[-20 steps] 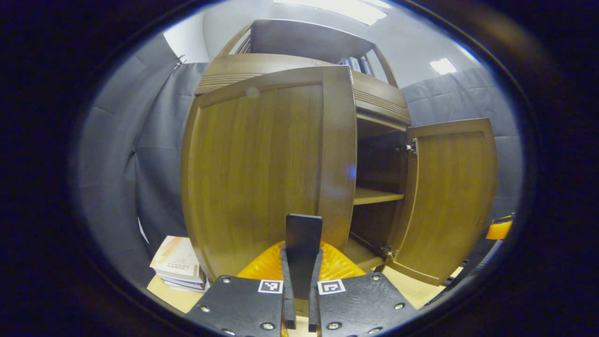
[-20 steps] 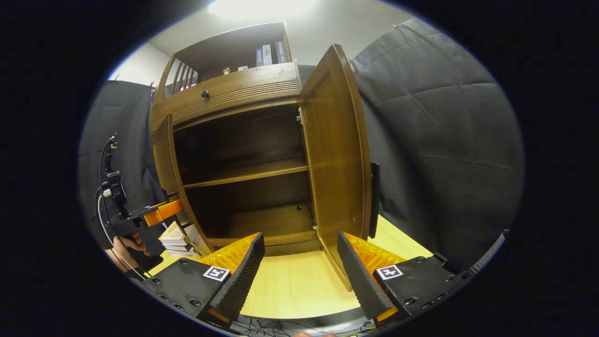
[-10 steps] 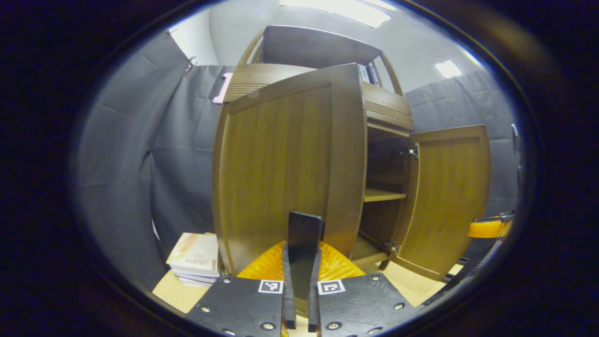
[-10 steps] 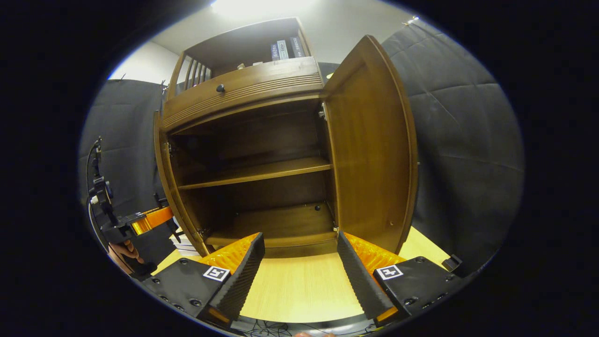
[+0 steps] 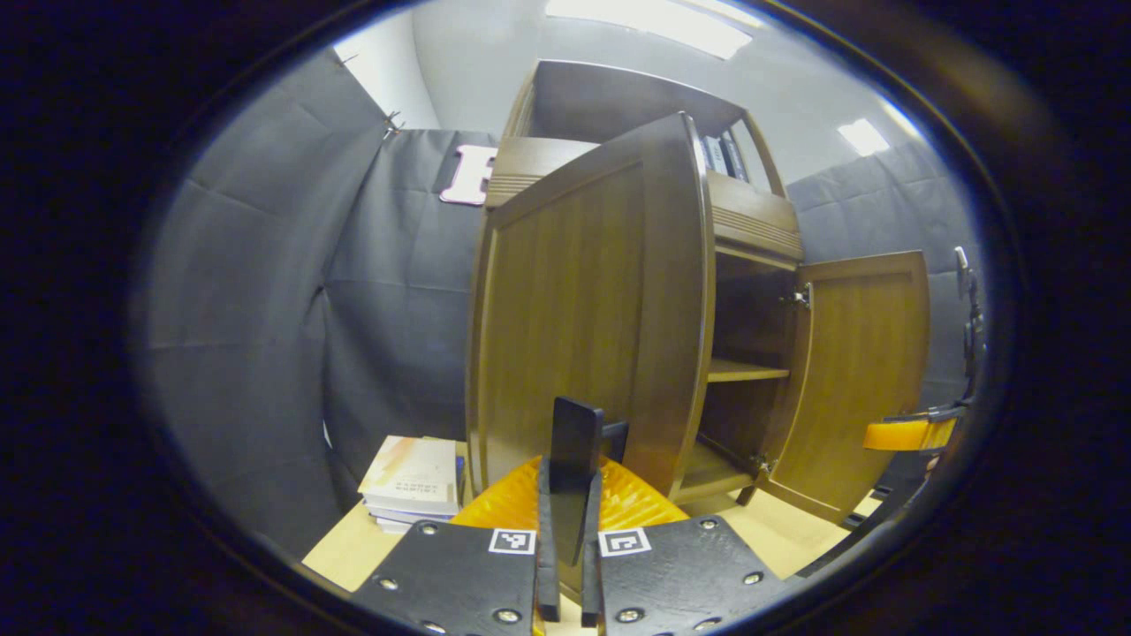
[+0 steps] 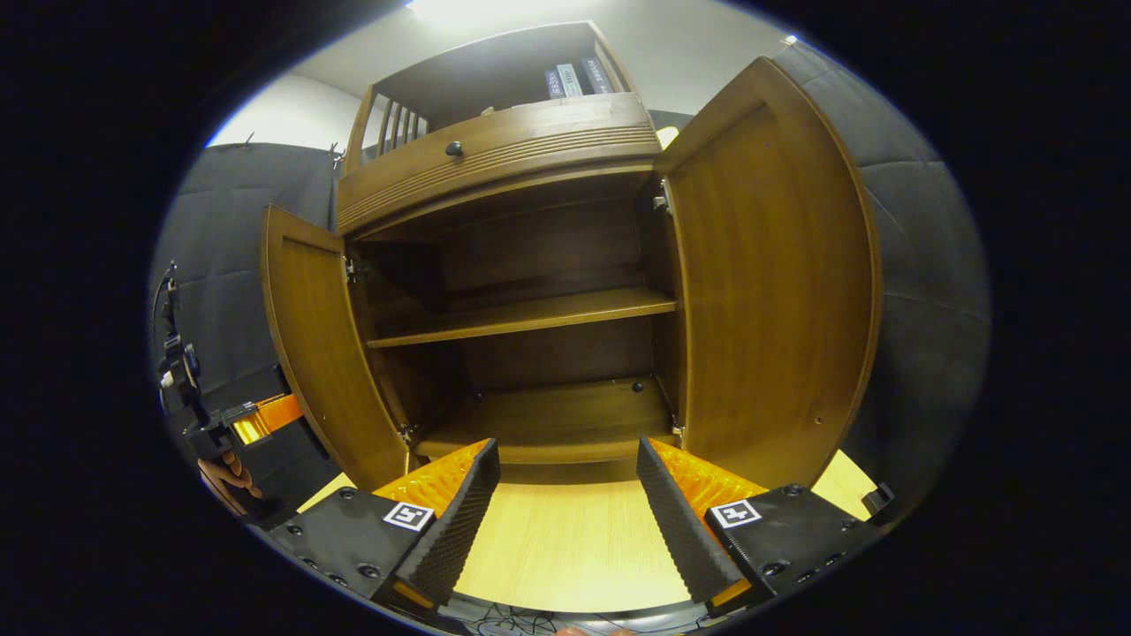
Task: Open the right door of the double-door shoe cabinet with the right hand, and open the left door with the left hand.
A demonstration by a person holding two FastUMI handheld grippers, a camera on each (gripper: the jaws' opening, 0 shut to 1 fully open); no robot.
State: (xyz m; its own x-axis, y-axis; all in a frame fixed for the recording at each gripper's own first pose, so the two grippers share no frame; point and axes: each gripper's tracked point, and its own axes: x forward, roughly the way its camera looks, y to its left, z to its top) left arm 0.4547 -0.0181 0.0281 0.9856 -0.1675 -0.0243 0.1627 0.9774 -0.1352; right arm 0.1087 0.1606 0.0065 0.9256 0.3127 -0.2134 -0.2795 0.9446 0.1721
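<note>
**Two doors out, one tool clamped**

Both doors of the shoe cabinet (image 6: 495, 168) open. Left door (image 5: 583, 300) swung well out, right door (image 6: 769, 283) swung wide, with the shelf (image 6: 521, 318) and bare floor of the compartment exposed between them. Left tool (image 5: 570, 473) pinched together on the dark handle (image 5: 576, 428) at the left door's free edge. Right tool (image 6: 565, 450) spread apart above the bench (image 6: 565, 548), gripping nothing, near the right door's lower corner but not touching it.

Looks close to finished, judging by how the doors lie. Could go wrong in three ways:

- Pulling past the hinge stop would strain the hinges or drag the cabinet across the bench.
- Swinging wider could knock the door into the stack of books (image 5: 411, 473) just beside the cabinet's left flank.
- Letting go while pulling sideways could twist the handle or snap the door back.

Hard to judge how much swing is left, with the left door's hinges barely made out in the right gripper view. Cannot tell how the handle is fixed, since its lower end is buried between the fingers.
</note>
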